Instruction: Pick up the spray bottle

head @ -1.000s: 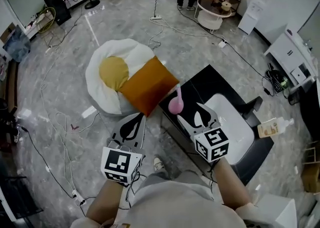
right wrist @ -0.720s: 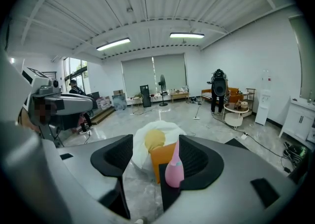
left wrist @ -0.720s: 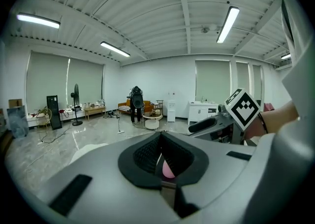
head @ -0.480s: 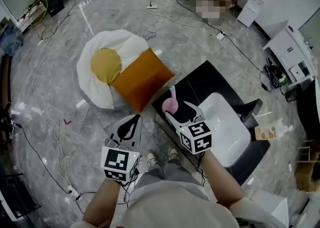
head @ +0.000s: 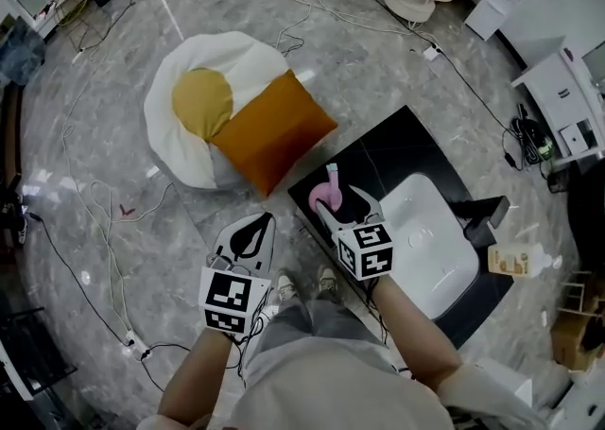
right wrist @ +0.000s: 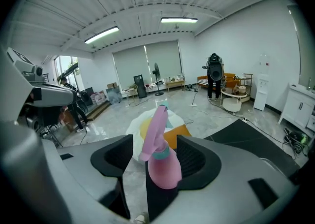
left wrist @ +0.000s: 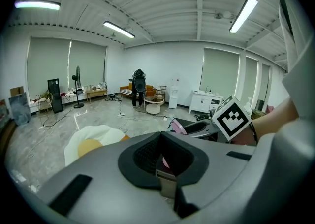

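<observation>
A pink spray bottle (head: 327,195) with a teal collar stands upright near the left edge of a black low table (head: 397,140). My right gripper (head: 344,204) is open, its two jaws reaching either side of the bottle. In the right gripper view the bottle (right wrist: 162,165) fills the gap between the jaws of that gripper (right wrist: 156,163), close to the right pad, with a gap showing on the left. My left gripper (head: 248,237) hangs over the floor to the left of the table, jaws together and holding nothing. The left gripper view shows the bottle's (left wrist: 176,126) pink head beside the right gripper's marker cube (left wrist: 231,118).
A white basin (head: 433,241) lies on the table right of the bottle. An orange pillow (head: 274,130) leans on a white-and-yellow egg cushion (head: 200,102) on the marble floor. Cables (head: 95,201) trail across the floor. A person (right wrist: 214,76) stands far off.
My right gripper has moved forward and left along the table until its jaws flank the pink bottle. The left gripper has hardly moved.
</observation>
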The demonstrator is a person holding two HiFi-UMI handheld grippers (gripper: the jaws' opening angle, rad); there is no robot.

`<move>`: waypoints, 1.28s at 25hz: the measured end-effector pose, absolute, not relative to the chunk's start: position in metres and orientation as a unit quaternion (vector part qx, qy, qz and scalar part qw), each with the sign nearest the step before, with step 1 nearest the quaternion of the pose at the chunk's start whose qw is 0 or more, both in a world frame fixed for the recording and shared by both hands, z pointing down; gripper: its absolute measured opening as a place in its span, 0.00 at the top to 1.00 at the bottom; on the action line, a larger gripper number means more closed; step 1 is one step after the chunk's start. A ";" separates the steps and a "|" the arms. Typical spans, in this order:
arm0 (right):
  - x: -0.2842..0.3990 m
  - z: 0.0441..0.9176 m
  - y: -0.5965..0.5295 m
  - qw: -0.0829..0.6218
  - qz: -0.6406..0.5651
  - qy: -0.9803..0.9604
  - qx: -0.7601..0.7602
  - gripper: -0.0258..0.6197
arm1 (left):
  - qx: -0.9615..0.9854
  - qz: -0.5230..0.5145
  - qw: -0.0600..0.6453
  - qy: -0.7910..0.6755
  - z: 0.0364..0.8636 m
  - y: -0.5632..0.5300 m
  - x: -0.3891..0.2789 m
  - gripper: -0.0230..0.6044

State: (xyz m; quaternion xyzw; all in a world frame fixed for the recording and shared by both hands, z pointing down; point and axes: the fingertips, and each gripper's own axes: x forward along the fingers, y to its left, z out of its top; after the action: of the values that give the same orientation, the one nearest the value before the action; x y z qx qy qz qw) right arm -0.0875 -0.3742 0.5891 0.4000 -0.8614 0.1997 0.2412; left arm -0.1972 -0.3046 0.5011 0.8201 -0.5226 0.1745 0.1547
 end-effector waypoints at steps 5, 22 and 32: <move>-0.088 0.610 -0.381 0.270 0.204 -0.851 0.401 0.52 | 0.817 0.190 0.170 -0.517 0.517 -0.309 -0.192 0.93; -0.086 0.585 -0.384 0.302 0.160 -0.869 0.358 0.70 | 0.801 0.188 0.165 -0.544 0.504 -0.306 -0.192 0.93; -0.086 0.430 -0.381 0.187 0.090 -0.917 0.340 0.70 | 0.785 0.161 0.085 -0.593 0.427 -0.310 -0.215 0.93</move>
State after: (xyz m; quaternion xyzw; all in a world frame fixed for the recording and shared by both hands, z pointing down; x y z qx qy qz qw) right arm -0.0858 -0.3809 0.4296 0.3398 -0.9174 0.0899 0.1867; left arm -0.2153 -0.3102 0.4266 0.7846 -0.5927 0.1606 0.0852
